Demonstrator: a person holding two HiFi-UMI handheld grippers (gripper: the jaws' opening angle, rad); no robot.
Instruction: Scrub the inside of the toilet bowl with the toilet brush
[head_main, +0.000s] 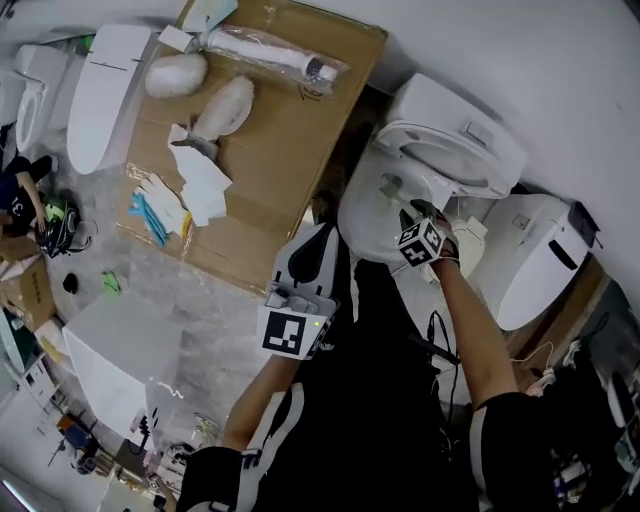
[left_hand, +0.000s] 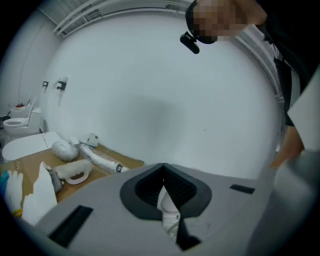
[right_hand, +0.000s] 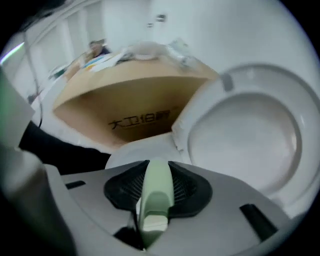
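A white toilet stands with its lid (head_main: 470, 125) raised, and its bowl (head_main: 362, 212) lies open below me. My right gripper (head_main: 415, 212) hangs over the bowl, shut on the pale green handle of the toilet brush (head_main: 392, 188), whose head reaches down into the bowl. In the right gripper view the handle (right_hand: 155, 195) sits clamped between the black pads of the right gripper (right_hand: 152, 172), with the bowl (right_hand: 245, 140) ahead at the right. My left gripper (head_main: 316, 240) is held back beside the toilet. Its jaws (left_hand: 163, 172) meet at the tip and hold nothing.
A big cardboard box (head_main: 290, 150) lies flat left of the toilet, carrying wrapped white parts and gloves (head_main: 165, 205). A second toilet (head_main: 540, 260) stands close on the right. More white toilet pieces (head_main: 105, 90) lie at the far left. The person's legs fill the floor in front.
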